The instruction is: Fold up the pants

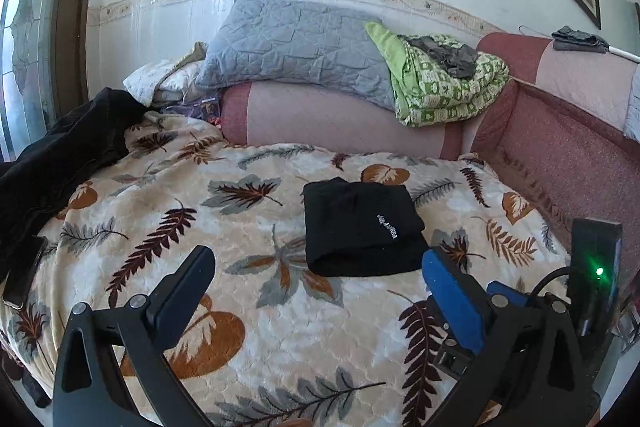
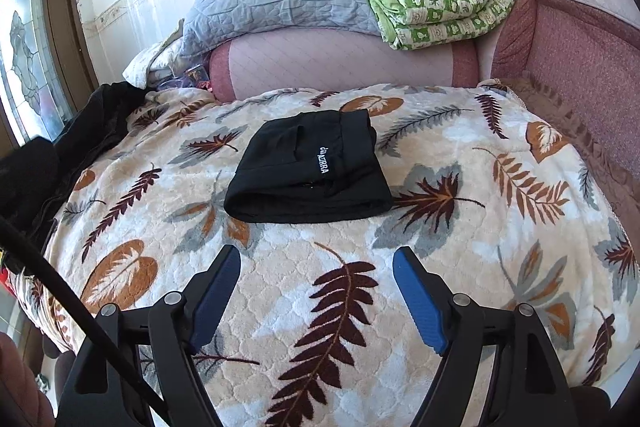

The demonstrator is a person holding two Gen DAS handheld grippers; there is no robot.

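The black pants [image 1: 360, 223] lie folded into a small thick rectangle on the leaf-patterned blanket [image 1: 160, 195], with white lettering on top. My left gripper [image 1: 316, 254] hovers just in front of them, jaws wide open, its blue right pad [image 1: 452, 299] overlapping the bundle's near right corner in the picture. In the right wrist view the folded pants [image 2: 308, 171] rest a short way beyond my right gripper [image 2: 317, 251], which is open over bare blanket [image 2: 460, 131]. Neither gripper holds anything.
A heap of black clothing [image 1: 60, 155] lies at the blanket's left edge, with a phone [image 1: 22, 279] below it. Behind are a grey pillow [image 1: 292, 43], a green patterned quilt [image 1: 440, 87] and the pink sofa back [image 1: 560, 147]. A black device with a green light [image 1: 596, 259] stands at right.
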